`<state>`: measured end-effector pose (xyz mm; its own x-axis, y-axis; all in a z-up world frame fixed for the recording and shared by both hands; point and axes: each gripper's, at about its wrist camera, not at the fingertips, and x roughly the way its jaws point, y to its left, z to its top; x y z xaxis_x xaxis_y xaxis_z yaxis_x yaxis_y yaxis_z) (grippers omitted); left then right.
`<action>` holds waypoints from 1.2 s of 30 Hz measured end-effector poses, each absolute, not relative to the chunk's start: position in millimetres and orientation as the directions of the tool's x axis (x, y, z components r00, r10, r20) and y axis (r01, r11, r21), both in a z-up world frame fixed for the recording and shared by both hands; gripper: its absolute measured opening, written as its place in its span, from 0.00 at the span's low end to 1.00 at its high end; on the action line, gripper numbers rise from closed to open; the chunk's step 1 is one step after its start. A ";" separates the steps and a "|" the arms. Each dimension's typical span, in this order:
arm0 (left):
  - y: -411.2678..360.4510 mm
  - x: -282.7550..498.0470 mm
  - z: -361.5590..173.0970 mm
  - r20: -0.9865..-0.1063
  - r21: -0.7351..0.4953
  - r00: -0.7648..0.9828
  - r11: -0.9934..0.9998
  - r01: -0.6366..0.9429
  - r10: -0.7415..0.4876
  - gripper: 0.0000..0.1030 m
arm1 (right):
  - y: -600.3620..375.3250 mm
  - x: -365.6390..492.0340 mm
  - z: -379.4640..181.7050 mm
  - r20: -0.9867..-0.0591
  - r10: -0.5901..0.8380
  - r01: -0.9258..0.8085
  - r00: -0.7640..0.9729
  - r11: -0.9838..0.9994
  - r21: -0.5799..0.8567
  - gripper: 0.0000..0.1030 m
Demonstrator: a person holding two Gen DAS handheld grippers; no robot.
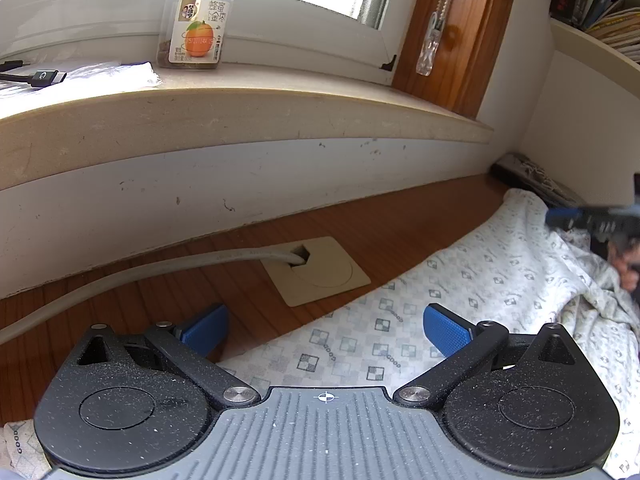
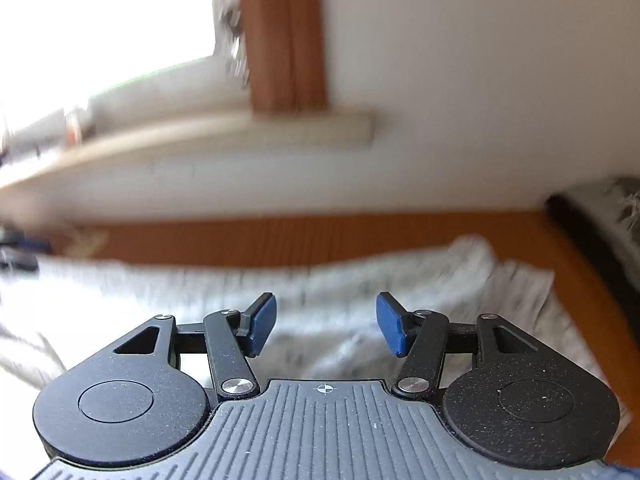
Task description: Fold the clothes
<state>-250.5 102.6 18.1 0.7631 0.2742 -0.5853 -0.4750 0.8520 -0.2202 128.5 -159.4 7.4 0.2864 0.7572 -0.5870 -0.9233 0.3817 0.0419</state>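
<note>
Left wrist view: the left claw (image 1: 326,330) hangs low over the wooden desk (image 1: 248,280), its blue ribbed pads spread wide, nothing between them. The cloth (image 1: 460,304), thin white fabric printed with small grey checks, lies flat on the right part of the desk; its straight left edge runs under the claw, and it bunches into folds at far right. There the right claw (image 1: 560,216) shows, blurred, at the raised cloth. Bare wood left of the edge holds a beige square cable plate (image 1: 324,274) with a grey cable (image 1: 160,270) entering it. A stone sill (image 1: 240,108) overhangs the back, carrying a clear jar (image 1: 198,24).

Right wrist view, blurred: the right claw (image 2: 326,324) is apart and empty above the cloth (image 2: 320,280), which spreads across the desk (image 2: 280,240); bare wood lies behind it and at right.
</note>
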 end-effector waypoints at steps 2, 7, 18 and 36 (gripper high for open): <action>102.2 -250.0 18.0 -0.586 -0.218 0.762 0.852 -0.476 0.276 1.00 | -152.2 123.6 -5.7 -0.612 0.735 -0.932 0.292 0.362 -0.010 0.56; 101.3 -248.5 17.6 -0.593 -0.203 0.752 0.851 -0.485 0.287 1.00 | -153.1 123.3 -8.2 -0.617 0.748 -0.949 0.246 0.316 0.006 0.77; 64.3 -213.9 28.0 -0.653 0.095 0.624 0.863 -0.495 0.430 1.00 | -164.1 113.5 -8.4 -0.611 0.758 -0.955 0.226 0.295 0.013 0.91; -8.0 -170.9 62.1 -0.587 -0.094 0.698 0.822 -0.562 0.410 1.00 | -185.6 120.1 -0.7 -0.500 0.829 -0.940 0.250 0.332 0.081 1.00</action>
